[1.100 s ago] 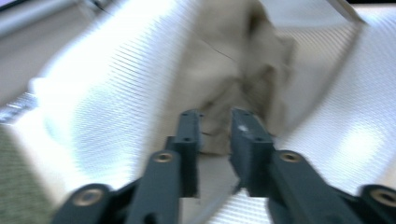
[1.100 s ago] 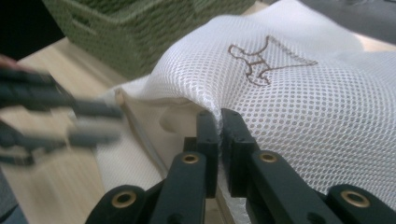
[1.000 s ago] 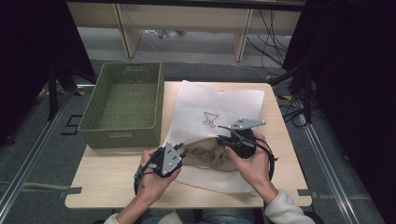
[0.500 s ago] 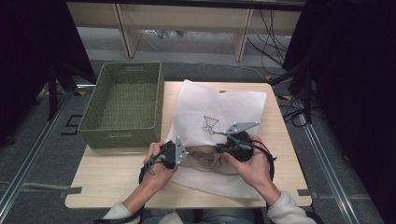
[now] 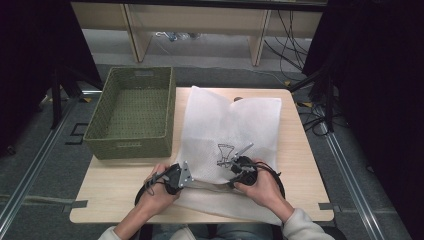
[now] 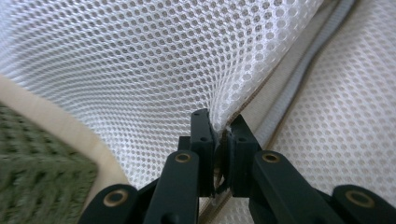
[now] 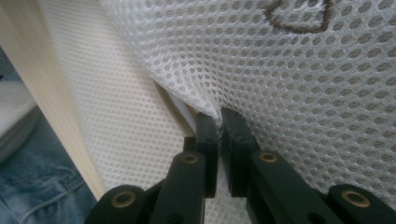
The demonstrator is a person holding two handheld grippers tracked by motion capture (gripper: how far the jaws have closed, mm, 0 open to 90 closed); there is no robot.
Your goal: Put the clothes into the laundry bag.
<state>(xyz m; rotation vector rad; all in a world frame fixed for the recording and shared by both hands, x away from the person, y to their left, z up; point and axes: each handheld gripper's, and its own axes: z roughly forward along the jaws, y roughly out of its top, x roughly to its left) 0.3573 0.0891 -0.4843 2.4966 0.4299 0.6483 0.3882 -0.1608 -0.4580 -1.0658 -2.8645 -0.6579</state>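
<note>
Table [image 5: 300, 165]: white mesh bag [image 5: 230, 125] beside green basket [image 5: 132, 112].
Left gripper [image 6: 219, 135]: pinching bag's edge.
Right gripper [image 7: 219, 126]: pinching mesh too.

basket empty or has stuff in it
Empty: the high view shows the basket with only its bare woven floor inside; the white mesh bag lies beside it on the table.
</note>
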